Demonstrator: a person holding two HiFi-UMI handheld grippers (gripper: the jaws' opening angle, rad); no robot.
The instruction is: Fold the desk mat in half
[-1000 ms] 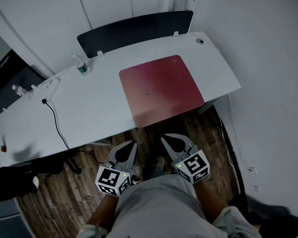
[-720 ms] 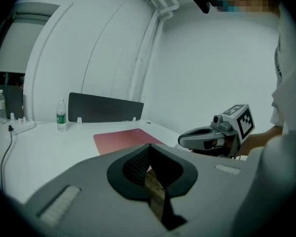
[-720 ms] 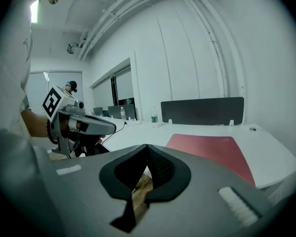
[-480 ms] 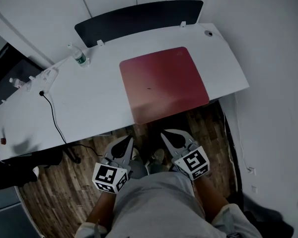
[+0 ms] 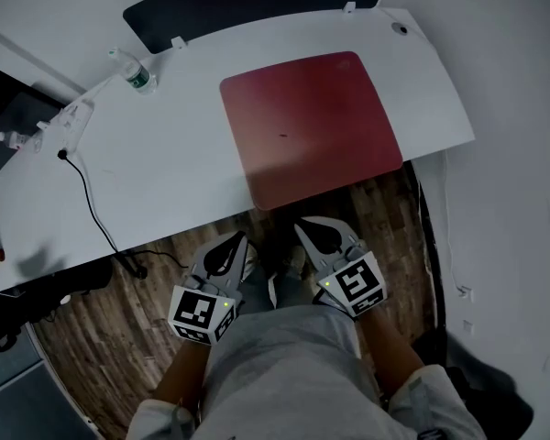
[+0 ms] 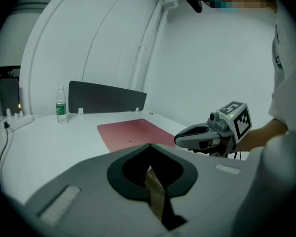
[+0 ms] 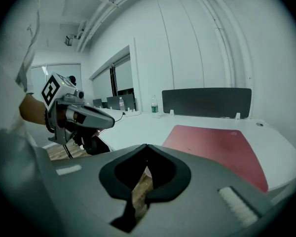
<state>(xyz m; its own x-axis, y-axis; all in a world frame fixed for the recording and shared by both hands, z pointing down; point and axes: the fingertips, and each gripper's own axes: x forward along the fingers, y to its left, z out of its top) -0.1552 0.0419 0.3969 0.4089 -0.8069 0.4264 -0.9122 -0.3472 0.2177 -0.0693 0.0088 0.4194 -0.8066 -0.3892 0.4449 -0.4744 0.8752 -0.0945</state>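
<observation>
The desk mat (image 5: pixel 307 126) lies flat and unfolded at the near edge of the desk (image 5: pixel 165 172). Folding is not yet begun; the next move likely calls for reaching in to pinch an edge. The left gripper (image 5: pixel 231 246) and right gripper (image 5: pixel 310 232) hang short of the desk, well apart from the mat, fingers together and empty.

Head view steeply down over desk (image 5: pixel 165 172), gripper views low before it, all sharing desk mat (image 5: pixel 307 126)

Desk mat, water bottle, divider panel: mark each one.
desk mat (image 5: pixel 307 126), head view, middle of its red top.
water bottle (image 5: pixel 132 71), head view, on its body.
divider panel (image 5: pixel 257 3), head view, middle of its dark face.
</observation>
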